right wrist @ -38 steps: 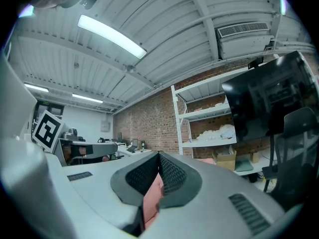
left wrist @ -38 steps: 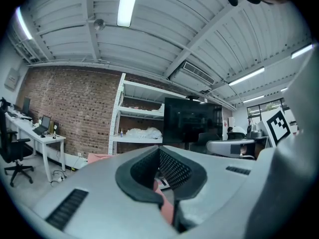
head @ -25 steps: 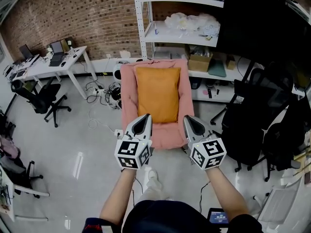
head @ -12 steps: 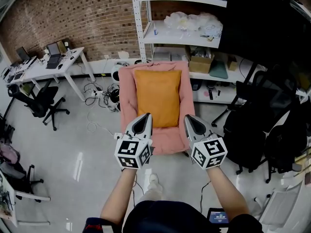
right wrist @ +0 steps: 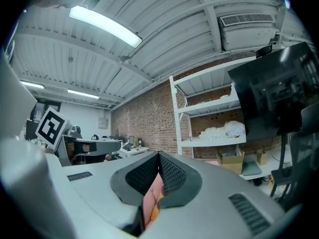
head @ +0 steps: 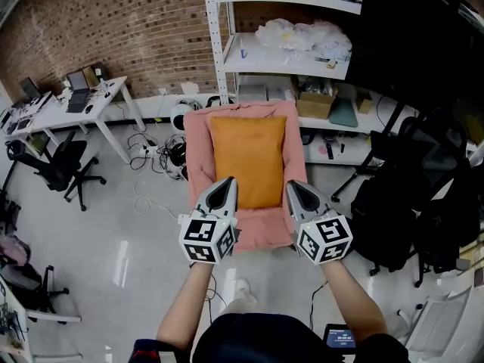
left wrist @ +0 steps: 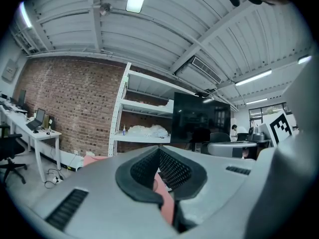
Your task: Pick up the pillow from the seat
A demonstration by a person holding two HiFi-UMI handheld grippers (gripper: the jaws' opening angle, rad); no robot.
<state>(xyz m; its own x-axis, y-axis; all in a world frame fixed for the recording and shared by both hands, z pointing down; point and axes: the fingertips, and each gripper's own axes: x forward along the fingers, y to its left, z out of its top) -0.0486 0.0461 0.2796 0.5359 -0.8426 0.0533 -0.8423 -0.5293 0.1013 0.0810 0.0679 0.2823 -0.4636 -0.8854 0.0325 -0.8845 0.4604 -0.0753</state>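
Observation:
An orange pillow [head: 248, 159] lies on the pink padded seat [head: 198, 154] in front of the white shelving, in the head view. My left gripper [head: 225, 181] hangs above the seat's front left part, shut and empty. My right gripper [head: 293, 184] hangs above the front right part, shut and empty too. Both are held well above the floor, short of the pillow. In the left gripper view only a sliver of the pink seat [left wrist: 167, 205] shows through the jaws. The right gripper view shows pink seat [right wrist: 153, 192] and a bit of orange pillow [right wrist: 154, 213] between its closed jaws.
White shelving [head: 281, 51] with boxes and bags stands behind the seat. Black office chairs [head: 408, 180] crowd the right side. A white desk [head: 72, 106] with laptops and a black chair [head: 53, 165] stand at the left. Cables [head: 155, 150] lie on the floor left of the seat.
The seat and pillow have slid slightly lower and nearer in the head view as the person steps forward. Both grippers keep their pose and stay shut.

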